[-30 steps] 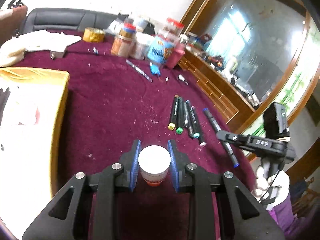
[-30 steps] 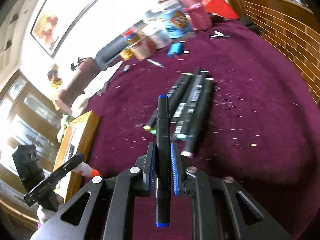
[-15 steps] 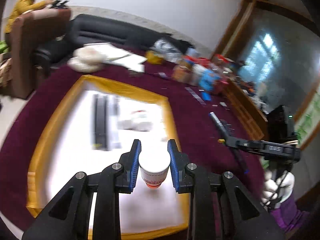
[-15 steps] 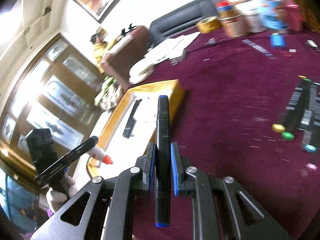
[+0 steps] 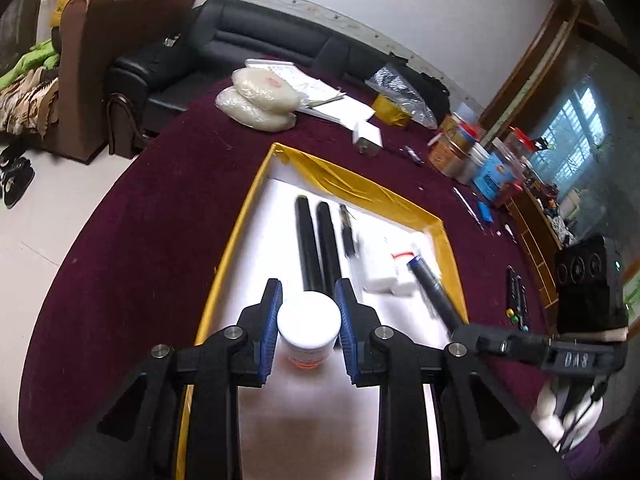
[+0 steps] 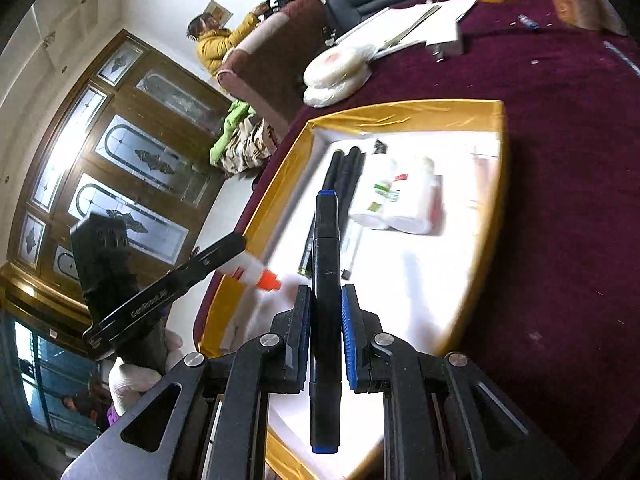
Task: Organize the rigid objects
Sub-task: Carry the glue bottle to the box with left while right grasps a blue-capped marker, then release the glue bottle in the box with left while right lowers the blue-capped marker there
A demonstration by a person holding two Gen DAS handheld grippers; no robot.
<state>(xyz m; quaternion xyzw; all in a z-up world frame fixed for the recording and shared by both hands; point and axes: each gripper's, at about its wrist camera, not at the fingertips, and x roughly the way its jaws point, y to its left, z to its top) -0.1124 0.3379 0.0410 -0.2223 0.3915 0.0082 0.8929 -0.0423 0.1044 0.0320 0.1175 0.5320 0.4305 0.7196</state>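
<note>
The left gripper (image 5: 308, 328) is clamped on a white glue bottle (image 5: 308, 326), orange tip pointing down over the gold-edged tray (image 5: 240, 216). At the tray's 12 o'clock lie two black markers (image 5: 316, 240). The right gripper (image 6: 326, 320) is clamped on a blue-capped marker (image 6: 326, 280) above the tray's 4 o'clock.
</note>
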